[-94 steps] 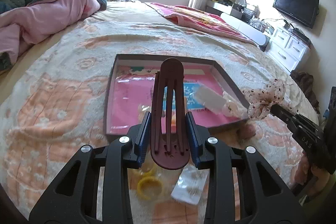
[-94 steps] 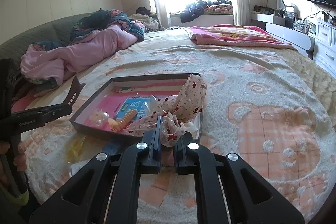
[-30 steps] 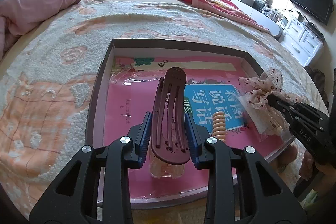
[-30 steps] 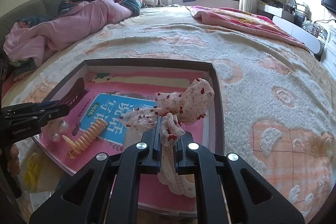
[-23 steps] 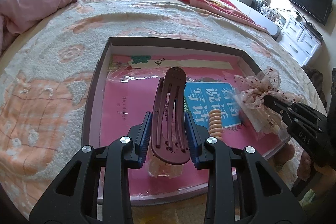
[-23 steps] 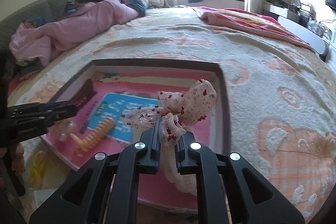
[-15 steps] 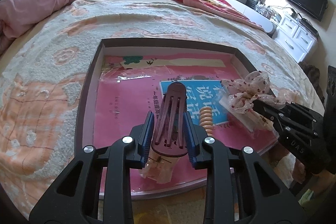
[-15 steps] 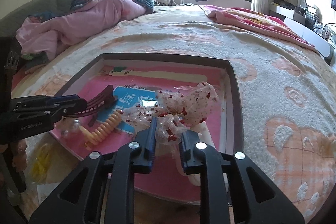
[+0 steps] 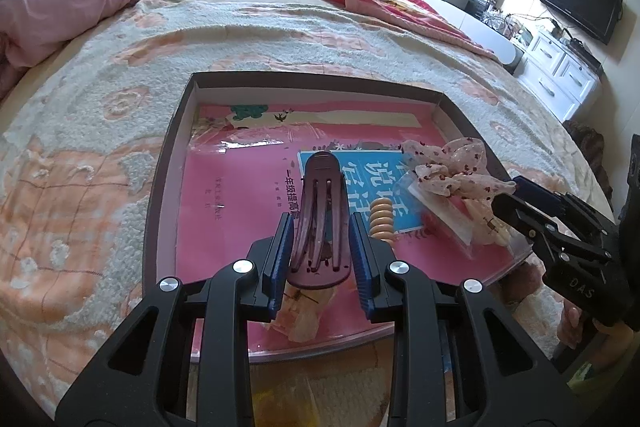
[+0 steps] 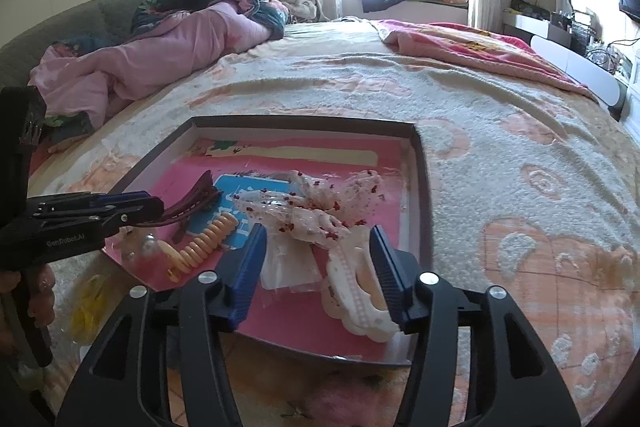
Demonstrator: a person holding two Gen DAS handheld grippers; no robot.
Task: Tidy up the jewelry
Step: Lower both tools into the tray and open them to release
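A dark-rimmed shallow box (image 9: 168, 163) with a pink liner lies on the bed; it also shows in the right wrist view (image 10: 420, 187). My left gripper (image 9: 320, 251) is shut on a maroon hair clip (image 9: 320, 211) held low over the box, also seen in the right wrist view (image 10: 192, 201). My right gripper (image 10: 318, 267) is open, with a floral chiffon bow (image 10: 328, 203) lying in the box between its fingers; the bow also shows in the left wrist view (image 9: 448, 171). An orange spiral hair tie (image 9: 382, 219) and a white scalloped hair piece (image 10: 352, 291) lie in the box.
A clear bag with a yellow ring (image 10: 90, 299) lies on the bedspread in front of the box. A pink quilt (image 10: 160, 55) is heaped at the far left. A white dresser (image 9: 560, 79) and TV (image 9: 576, 7) stand to the right.
My right gripper has opened and let go of the floral bow, which now lies in the box. My left gripper has lowered the maroon clip towards the box floor.
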